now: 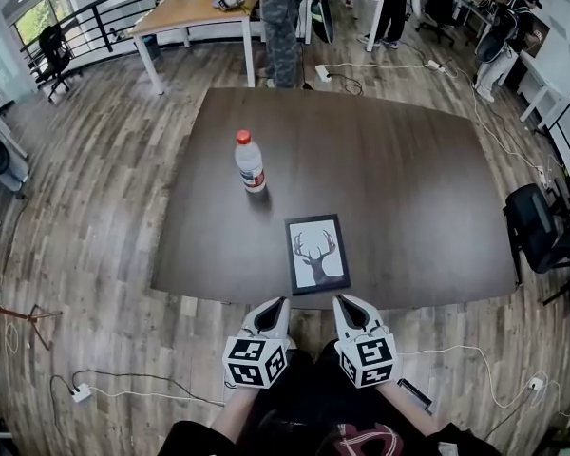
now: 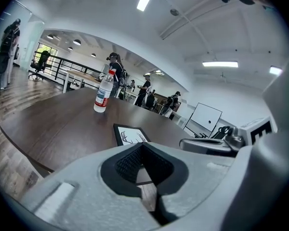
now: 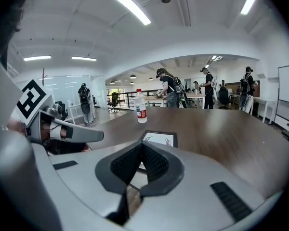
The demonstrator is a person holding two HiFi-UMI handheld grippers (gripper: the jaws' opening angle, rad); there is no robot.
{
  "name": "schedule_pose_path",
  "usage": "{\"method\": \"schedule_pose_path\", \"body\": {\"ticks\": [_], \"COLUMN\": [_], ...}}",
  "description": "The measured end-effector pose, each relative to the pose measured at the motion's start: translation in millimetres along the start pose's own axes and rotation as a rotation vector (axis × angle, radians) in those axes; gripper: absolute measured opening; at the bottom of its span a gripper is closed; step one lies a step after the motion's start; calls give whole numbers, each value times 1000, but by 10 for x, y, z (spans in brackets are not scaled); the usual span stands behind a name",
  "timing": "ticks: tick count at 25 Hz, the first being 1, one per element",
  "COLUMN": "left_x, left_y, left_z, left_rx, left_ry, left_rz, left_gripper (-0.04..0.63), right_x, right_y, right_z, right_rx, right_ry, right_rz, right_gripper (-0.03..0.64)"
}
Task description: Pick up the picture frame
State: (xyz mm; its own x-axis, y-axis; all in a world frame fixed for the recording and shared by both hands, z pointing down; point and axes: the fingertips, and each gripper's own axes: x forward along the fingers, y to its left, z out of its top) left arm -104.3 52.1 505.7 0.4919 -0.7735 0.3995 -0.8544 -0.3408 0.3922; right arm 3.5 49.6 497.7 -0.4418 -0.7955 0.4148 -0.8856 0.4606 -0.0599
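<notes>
At the far left we see the wood-plank floor [image 1: 85, 255], with a white power strip [image 1: 81, 393] and its cable lying low in the corner and a black office chair [image 1: 55, 53] well back by the railing. The dark bench [image 1: 408, 188] fills the middle of the head view. On its left half a clear water bottle [image 1: 250, 162] with a red cap stands upright, well apart from everything else. Nearer to us and a little to the right of the bottle lies the picture frame [image 1: 317, 253] — black-edged, with a deer-head print, flat on the bench and close to its near edge. Below that edge we hold the left tool [image 1: 278, 304], its jaws pressed together on nothing, the tips hanging just off the bench and pointing toward the frame's lower left corner. Beside it the right tool [image 1: 344, 302] is likewise closed and empty, aimed at the frame's lower right corner. Between the tool tips and the frame there is only the rim of the bench and a strip of bare top; the bottle stands behind the frame and off to the side, not in the line of either tool. Farther back a person [image 1: 280, 17] stands at a light wooden table [image 1: 185, 12]. At the right a second black office chair [image 1: 530, 226] sits beside the bench — clear of its edge — and a white cable [image 1: 456, 354] trails across the floor.
</notes>
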Motion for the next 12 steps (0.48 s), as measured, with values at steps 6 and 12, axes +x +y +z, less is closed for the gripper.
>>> {"method": "schedule_pose_path", "body": {"ticks": [6,12], "left_x": [-9,1], "left_y": [119,166], "left_z": [103,101], "left_rx": [22,5], "left_ry": [-6,9], "left_rz": [2,-6], "left_gripper": [8,8], "right_x": [117,151], "right_y": [-24,-47], "right_z": [-26,-17], "right_rx": [98,133], "right_ry": [8,8], "right_rz": [-24,-33], "right_gripper": [6,6]}}
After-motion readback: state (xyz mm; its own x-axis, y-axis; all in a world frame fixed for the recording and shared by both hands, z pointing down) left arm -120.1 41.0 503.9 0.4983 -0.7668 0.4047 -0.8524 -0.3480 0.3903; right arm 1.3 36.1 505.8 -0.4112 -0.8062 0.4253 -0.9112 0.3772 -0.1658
